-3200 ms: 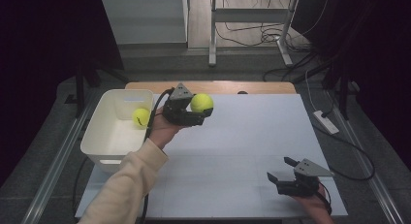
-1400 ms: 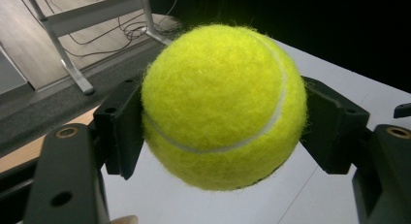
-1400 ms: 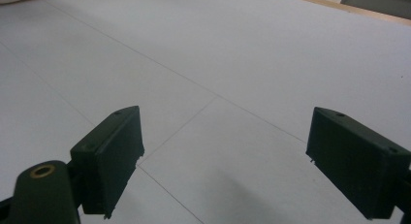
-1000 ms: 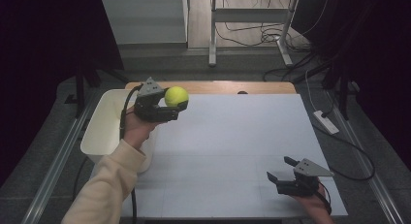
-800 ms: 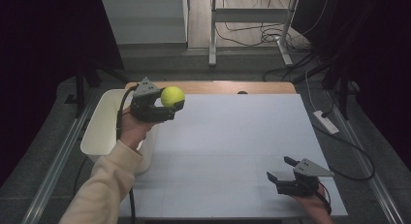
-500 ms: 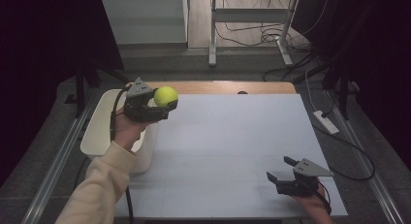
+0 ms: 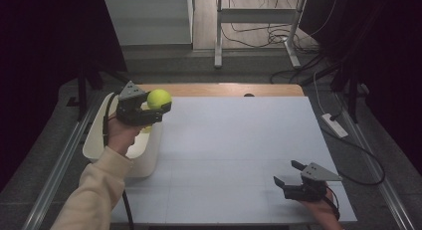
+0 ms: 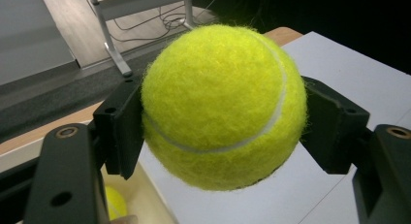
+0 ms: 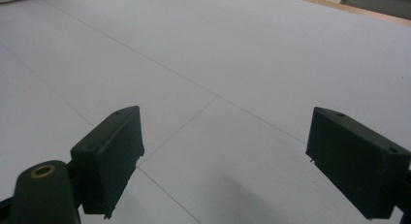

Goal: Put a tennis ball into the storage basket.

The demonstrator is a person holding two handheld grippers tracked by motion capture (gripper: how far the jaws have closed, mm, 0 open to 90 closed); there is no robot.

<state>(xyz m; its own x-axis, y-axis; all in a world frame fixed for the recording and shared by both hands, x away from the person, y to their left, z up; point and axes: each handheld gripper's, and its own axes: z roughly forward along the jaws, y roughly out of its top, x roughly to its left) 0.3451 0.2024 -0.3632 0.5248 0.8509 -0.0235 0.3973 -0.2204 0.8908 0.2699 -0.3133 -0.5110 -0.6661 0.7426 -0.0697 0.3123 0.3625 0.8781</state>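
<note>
1. Jaws of the left gripper point(image 7: 158, 109) pinch the ball point(image 8: 224, 105) above the bin point(image 7: 94, 140) rim's table-side edge.
2. Release here risks the ball striking the rim and rolling across the table point(image 7: 239, 140).
3. Right gripper point(image 7: 288, 175) rests spread, empty, well apart.

The ball point(image 8: 223, 105) is bright yellow-green and fuzzy, with a thin pale curved line on it. The fingers point(image 8: 118, 127) beside the ball are black. The tub point(image 7: 94, 145) is creamy white, and a yellow ball point(image 8: 114, 200) shows inside it. The counter point(image 7: 239, 150) is pale grey-white with thin lines, and has a light brown wooden edge. The sleeve point(image 7: 94, 192) is cream.
</note>
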